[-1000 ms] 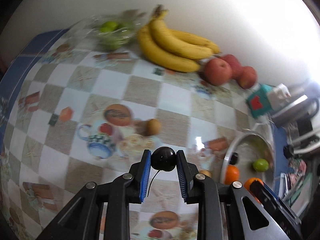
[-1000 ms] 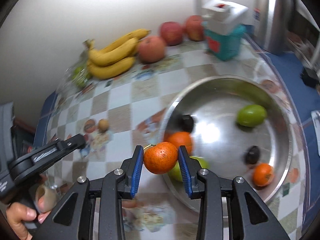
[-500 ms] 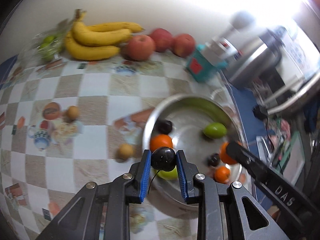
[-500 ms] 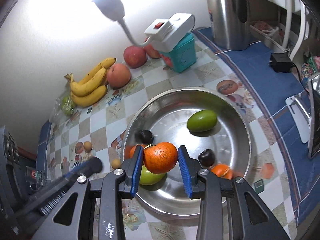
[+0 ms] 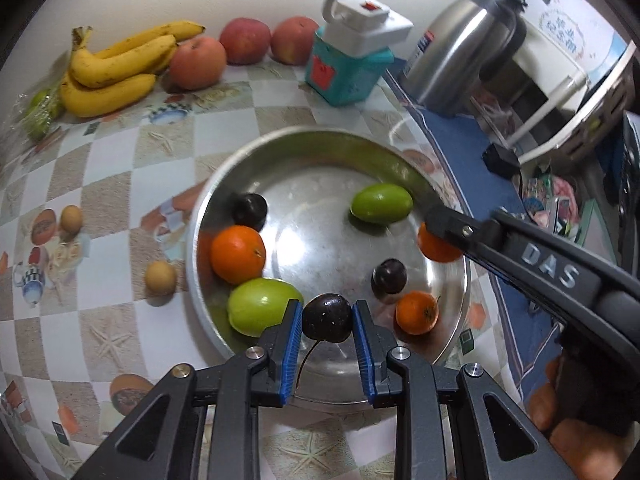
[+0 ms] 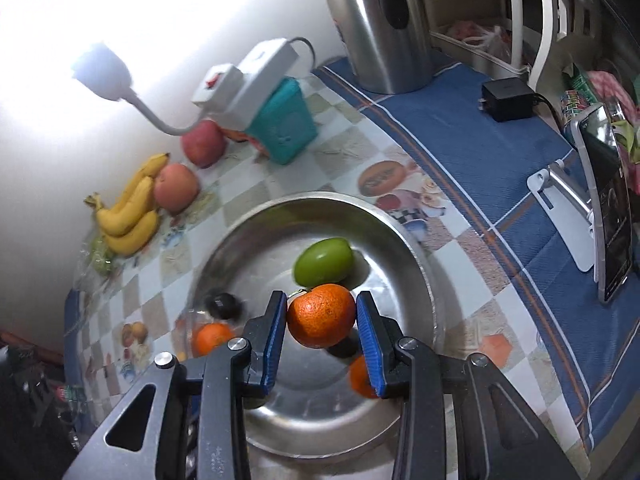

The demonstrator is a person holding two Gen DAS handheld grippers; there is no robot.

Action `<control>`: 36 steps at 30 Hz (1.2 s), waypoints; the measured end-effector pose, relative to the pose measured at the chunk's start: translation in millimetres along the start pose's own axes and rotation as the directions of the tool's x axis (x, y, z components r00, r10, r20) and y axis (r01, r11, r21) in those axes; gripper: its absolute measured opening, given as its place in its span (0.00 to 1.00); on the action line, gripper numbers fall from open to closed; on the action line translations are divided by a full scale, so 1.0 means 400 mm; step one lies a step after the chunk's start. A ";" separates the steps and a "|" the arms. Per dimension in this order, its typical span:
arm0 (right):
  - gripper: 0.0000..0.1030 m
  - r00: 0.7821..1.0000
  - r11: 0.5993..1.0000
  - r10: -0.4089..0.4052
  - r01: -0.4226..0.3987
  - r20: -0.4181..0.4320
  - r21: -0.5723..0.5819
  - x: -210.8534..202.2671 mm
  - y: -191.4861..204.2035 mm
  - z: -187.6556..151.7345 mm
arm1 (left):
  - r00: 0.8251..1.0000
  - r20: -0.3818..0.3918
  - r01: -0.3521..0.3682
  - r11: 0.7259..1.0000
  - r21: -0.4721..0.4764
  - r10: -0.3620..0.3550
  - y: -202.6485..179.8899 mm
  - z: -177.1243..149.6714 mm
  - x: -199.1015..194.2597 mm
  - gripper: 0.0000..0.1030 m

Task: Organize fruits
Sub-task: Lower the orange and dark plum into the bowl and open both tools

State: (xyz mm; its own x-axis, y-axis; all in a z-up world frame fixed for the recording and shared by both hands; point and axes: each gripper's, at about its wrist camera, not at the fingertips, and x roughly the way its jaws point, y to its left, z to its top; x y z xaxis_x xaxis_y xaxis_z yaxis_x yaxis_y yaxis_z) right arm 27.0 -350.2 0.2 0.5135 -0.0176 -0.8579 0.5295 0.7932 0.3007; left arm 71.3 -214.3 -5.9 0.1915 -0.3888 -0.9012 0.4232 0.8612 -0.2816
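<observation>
- The left gripper (image 5: pixel 327 317) has its jaws clenched on a dark cherry (image 5: pixel 327 318), held above the near rim of the metal bowl (image 5: pixel 404 168).
- The right gripper (image 6: pixel 322 316) has its jaws clamped on an orange (image 6: pixel 321 315) over the bowl's middle.
- The bowl already holds oranges, green fruits and dark cherries.
- Bananas (image 5: pixel 116 68) and apples (image 5: pixel 198 62) lie on the worktop (image 5: pixel 112 184) by the wall.

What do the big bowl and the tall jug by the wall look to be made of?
Bowl: looks like polished metal, probably stainless steel; its floor mirrors the lamp glare and the fruit. Jug: brushed steel-looking body with soft streaked highlights, and a black handle and top that look like plastic, though that part is less certain.
</observation>
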 end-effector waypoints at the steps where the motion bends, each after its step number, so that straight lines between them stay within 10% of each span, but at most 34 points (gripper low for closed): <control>1: 0.36 1.000 1.000 -0.008 0.008 -0.001 0.003 0.008 -0.003 0.000 | 1.000 -0.009 -0.005 1.000 0.004 0.005 -0.003 -0.002 0.009 0.27; 36: 0.37 0.989 0.991 -0.119 0.124 -0.086 0.052 0.091 -0.052 -0.009 | 0.992 -0.100 -0.075 0.996 0.040 0.078 -0.039 -0.031 0.118 0.28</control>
State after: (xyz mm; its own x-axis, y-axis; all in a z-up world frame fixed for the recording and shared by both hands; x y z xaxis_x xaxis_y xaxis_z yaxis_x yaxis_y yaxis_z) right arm 32.4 -365.2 -38.8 0.3871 -0.0598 -0.9201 0.6231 0.7525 0.2132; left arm 62.6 -242.0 -48.4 0.1345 -0.2853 -0.9490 0.4426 0.8741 -0.2001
